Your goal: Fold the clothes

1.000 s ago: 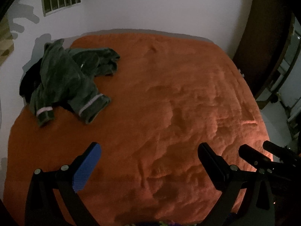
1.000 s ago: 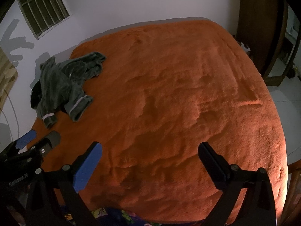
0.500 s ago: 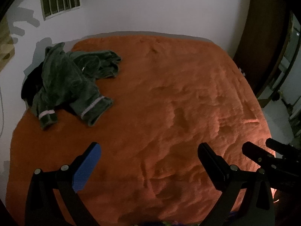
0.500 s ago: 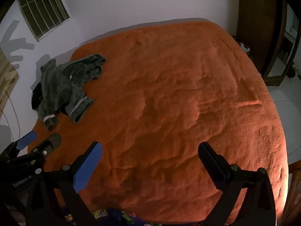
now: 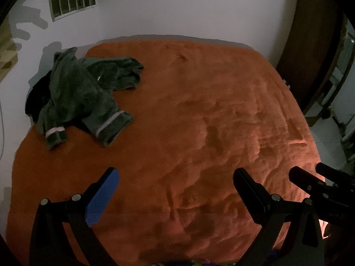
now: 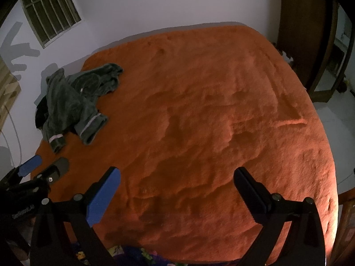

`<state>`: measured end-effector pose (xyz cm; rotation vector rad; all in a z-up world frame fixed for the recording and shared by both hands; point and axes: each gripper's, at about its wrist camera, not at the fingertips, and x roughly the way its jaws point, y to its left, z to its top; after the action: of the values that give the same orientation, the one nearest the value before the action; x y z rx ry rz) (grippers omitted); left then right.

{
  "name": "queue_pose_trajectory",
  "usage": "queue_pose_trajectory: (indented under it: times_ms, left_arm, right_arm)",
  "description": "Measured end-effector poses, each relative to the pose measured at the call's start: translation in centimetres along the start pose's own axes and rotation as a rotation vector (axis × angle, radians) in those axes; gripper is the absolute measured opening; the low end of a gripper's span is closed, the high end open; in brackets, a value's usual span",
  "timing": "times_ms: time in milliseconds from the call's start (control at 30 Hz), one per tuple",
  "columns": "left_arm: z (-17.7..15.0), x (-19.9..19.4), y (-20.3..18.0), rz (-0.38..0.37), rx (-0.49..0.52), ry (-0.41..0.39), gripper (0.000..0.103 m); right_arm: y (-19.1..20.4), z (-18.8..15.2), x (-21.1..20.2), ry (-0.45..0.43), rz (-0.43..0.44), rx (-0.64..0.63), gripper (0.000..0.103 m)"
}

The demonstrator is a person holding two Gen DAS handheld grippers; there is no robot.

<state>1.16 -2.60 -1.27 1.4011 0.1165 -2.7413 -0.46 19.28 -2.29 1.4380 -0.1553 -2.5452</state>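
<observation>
Left wrist view: the green fleece garment [image 5: 82, 93] lies crumpled at the bed's [image 5: 199, 122] far-left corner, soft and limp; its striped cuffs look easiest to pinch. The left gripper [image 5: 175, 188] and right gripper [image 6: 176, 188] both hover with fingers spread wide, holding nothing.

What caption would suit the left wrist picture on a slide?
Open left gripper hovers over an orange blanket; a crumpled green garment waits at the far left corner.

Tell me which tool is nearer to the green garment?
Left. The left tool hovers open over the blanket, short of the green garment at the far-left corner. The right tool is farther right, also open.
</observation>
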Motion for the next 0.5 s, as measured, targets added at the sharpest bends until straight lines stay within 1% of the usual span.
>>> queue_pose_trajectory:
  times_ms: [167,300,400,500]
  left_arm:
    - [-0.1,0.3,0.2,-0.019,-0.016,0.010,0.102]
    - [0.1,0.9,0.1,-0.016,0.003,0.022,0.102]
    - [0.3,1.4,0.0,-0.034,0.007,0.017,0.102]
    - [0.6,1.8,-0.3,-0.075,0.010,0.006,0.102]
  right_arm:
    - [-0.1,0.2,0.1,0.001,-0.006,0.000,0.102]
    - [0.0,0.0,0.1,-0.004,-0.016,-0.011,0.102]
    - [-0.2,0.2,0.5,-0.008,-0.016,-0.031,0.102]
    - [-0.6,0.5,1.1,-0.004,-0.009,-0.027,0.102]
